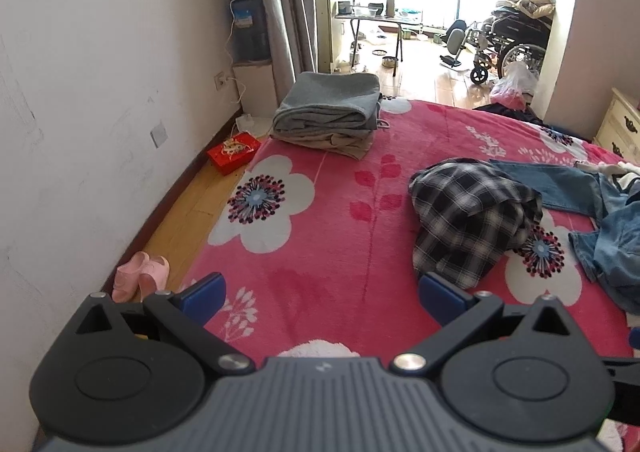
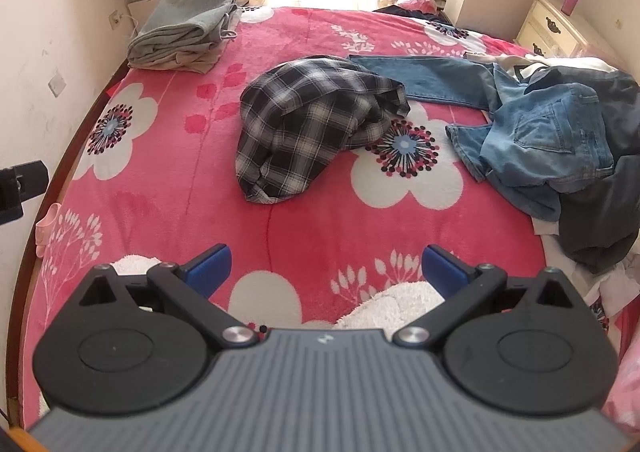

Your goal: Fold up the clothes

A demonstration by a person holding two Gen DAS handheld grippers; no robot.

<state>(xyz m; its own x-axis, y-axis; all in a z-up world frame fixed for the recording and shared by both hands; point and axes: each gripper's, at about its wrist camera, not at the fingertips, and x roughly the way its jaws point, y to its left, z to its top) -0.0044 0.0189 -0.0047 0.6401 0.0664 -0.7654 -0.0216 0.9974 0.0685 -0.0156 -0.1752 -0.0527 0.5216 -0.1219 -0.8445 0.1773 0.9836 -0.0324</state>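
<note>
Both hand-held grippers hang over the near end of the bed with nothing between their fingers: the left gripper [image 1: 322,294] has its blue-padded jaws spread wide apart above the pink floral fleece blanket [image 1: 320,260], and the right gripper [image 2: 326,272] shows the same wide gap over the same blanket [image 2: 304,228], empty as well. Just ahead of them lies the crumpled black-and-white plaid shirt [image 2: 308,124], bunched in a heap in the middle of the bed, apart from both sets of fingers; in the left wrist view it sits to the right of centre [image 1: 472,220], its near edge just above the right-hand blue pad. Beyond and right of the shirt a tangle of blue denim jeans [image 2: 536,128] sprawls across the blanket, one leg stretched flat behind the shirt, with a dark grey garment [image 2: 608,208] piled against it at the bed's right side. Over at the far left corner sits a neat stack of folded grey and beige clothes [image 2: 184,32], well away from the loose pile, seen too in the left view [image 1: 332,112]. Past the bed, a cream bedside cabinet [image 2: 556,28] stands on the right, a wheelchair [image 1: 508,44] waits in the sunlit room beyond, and pink slippers [image 1: 140,278] and a red box [image 1: 232,154] rest on the wooden floor by the left wall.
</note>
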